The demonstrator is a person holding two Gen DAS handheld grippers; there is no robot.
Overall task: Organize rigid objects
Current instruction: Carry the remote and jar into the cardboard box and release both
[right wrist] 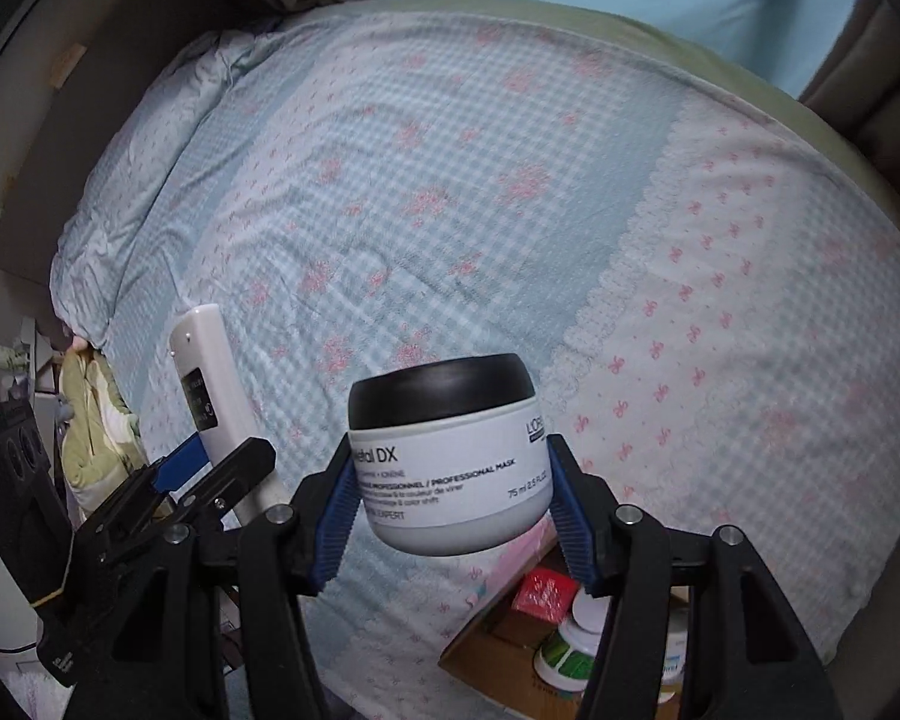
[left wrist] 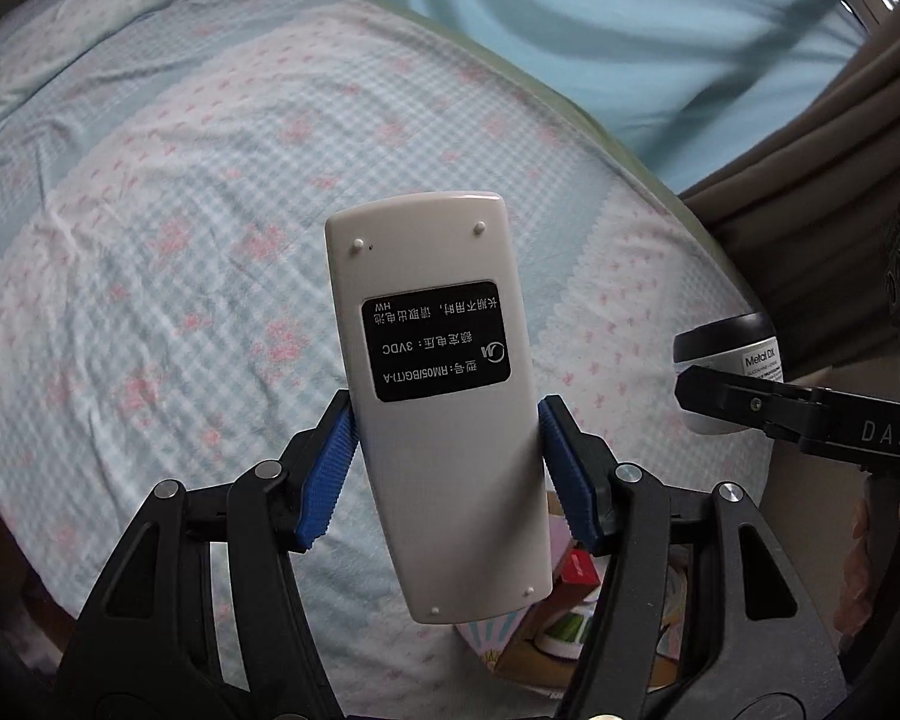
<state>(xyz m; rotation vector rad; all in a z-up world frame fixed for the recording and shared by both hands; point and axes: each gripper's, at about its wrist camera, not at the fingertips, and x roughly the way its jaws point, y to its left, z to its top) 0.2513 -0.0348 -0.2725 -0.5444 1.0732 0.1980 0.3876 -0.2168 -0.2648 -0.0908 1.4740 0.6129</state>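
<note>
Blue-padded, the left tool [left wrist: 444, 468] clamps a white remote [left wrist: 438, 396] raised over the bed [left wrist: 150, 240], while beside it the right tool [right wrist: 450, 510] grips a black-lidded jar [right wrist: 450, 450].

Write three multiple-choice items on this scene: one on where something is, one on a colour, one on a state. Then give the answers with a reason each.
1. Where is the cardboard box holding small items?
A. On the floor beside the bed, below the grippers
B. On the pillow
C. On the window sill

2. What colour is the lid of the jar?
A. Red
B. Black
C. Yellow

3. How is the remote control held in the left gripper?
A. Lying loose on the bedsheet
B. Clamped between the blue pads, label side to the camera
C. Hanging from a cord

Answers:
1. A: the right wrist view shows it past the mattress edge, low in the frame.
2. B: a dark lid tops the pale grey body held by the right gripper.
3. B: both pads press its sides and the black label faces the camera.
</note>
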